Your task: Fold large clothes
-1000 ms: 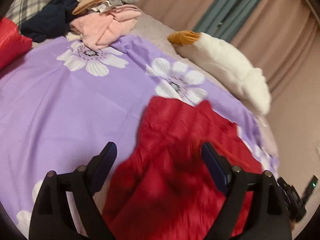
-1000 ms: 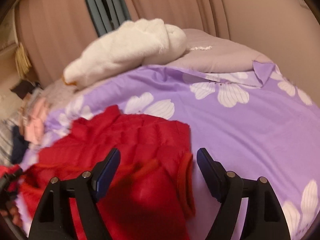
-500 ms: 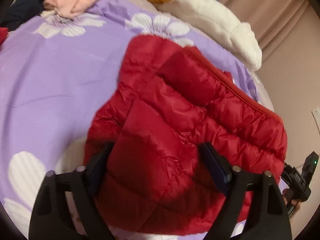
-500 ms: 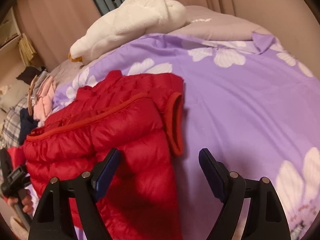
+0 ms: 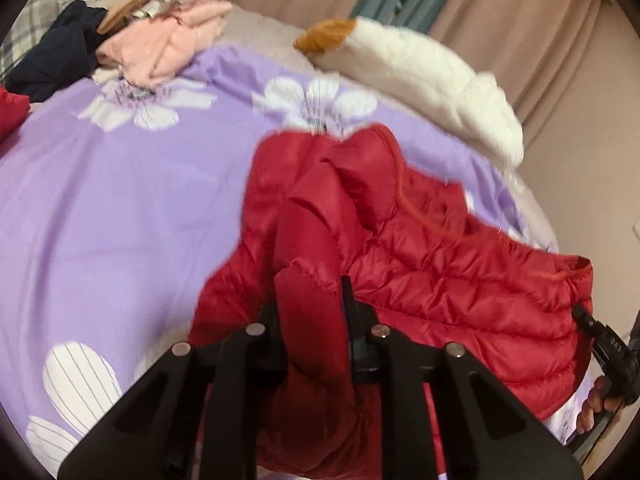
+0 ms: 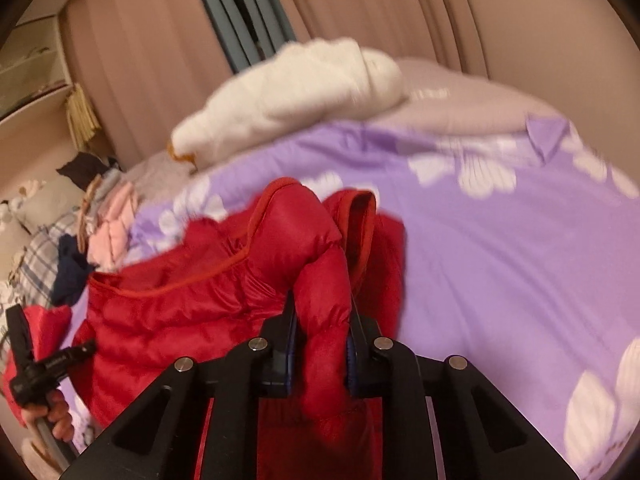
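Both grippers have just been closing, and each now has a fold of the red puffer jacket (image 5: 420, 280) pinched between its jaws. The left gripper (image 5: 312, 320) clamps a padded ridge at the jacket's near edge, fingers narrow around it. The right gripper (image 6: 320, 332) squeezes a bunched roll of the same jacket (image 6: 200, 300) near its trimmed opening, pads pressed into the quilting. The jacket lies on the purple flowered bedspread (image 5: 120, 208), bunched up toward the grips. From the left camera, a white plush toy (image 5: 420, 80) sits at about one o'clock beyond it, and a heap of pink and dark clothes (image 5: 160, 48) at eleven o'clock. Pinkish curtains (image 6: 360, 8) hang behind the bed.
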